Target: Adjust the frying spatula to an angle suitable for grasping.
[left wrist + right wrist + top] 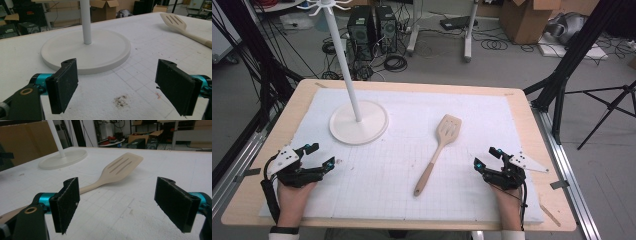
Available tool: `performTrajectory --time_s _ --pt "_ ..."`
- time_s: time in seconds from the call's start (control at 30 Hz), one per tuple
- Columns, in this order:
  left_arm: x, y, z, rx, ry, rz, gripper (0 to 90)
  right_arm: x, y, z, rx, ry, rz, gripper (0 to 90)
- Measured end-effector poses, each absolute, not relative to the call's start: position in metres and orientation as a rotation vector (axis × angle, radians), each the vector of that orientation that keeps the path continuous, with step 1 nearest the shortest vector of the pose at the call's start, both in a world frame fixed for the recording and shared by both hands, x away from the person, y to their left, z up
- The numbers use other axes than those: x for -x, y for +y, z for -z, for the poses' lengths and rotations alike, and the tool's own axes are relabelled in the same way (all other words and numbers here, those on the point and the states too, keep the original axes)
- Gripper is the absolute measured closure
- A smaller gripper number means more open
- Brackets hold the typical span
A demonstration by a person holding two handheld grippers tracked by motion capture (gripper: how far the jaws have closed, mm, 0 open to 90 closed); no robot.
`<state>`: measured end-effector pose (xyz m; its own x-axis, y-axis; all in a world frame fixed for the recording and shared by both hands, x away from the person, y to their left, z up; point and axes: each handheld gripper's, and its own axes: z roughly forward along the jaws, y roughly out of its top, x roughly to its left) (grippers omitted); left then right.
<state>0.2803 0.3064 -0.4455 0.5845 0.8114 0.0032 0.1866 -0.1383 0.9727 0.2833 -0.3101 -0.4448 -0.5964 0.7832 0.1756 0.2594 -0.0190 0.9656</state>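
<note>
The spatula (438,150) lies flat on the white mat (472,200), between the two grippers and nearer the right one. Its slotted blade points away from the person, toward the far side of the table, and its handle runs back toward the near edge. Left of it, well apart, stands the white rack (358,122), a pole on a round base with hooks at the top.

The right gripper (487,161) rests on the mat right of the handle, jaws spread wide and empty. The left gripper (320,156) rests at the near left, just in front of the rack's base, jaws also wide apart and holding nothing.

The step in hand looks like picking up the spatula, most likely with the right gripper. To do it well, bring the jaws down across the handle, not the blade, so the pads close on its narrow sides. Gripping near the middle of the handle should keep the blade from drooping, and the jaws should go low enough to get under its curve.
</note>
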Motion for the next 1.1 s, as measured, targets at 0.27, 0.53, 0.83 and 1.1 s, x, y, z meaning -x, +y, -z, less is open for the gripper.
performTrajectory --time_s 0.27,0.53,0.83,1.1 --pt "-0.280 0.305 0.445 -1.657 0.860 -0.690 18.8 -0.285 -0.312 0.445 -1.083 1.828 -1.664 19.2" --pt "-0.277 0.293 0.433 -1.640 0.831 -0.694 18.8 -0.284 -0.311 0.445 -1.088 1.834 -1.648 19.5" --pt "-0.274 0.252 0.416 -1.621 0.750 -0.689 18.8 -0.284 -0.311 0.445 -1.090 1.833 -1.649 19.5" --pt "-0.281 0.215 0.405 -1.599 0.721 -0.628 19.0 -0.285 -0.307 0.445 -1.087 1.849 -1.603 19.5"
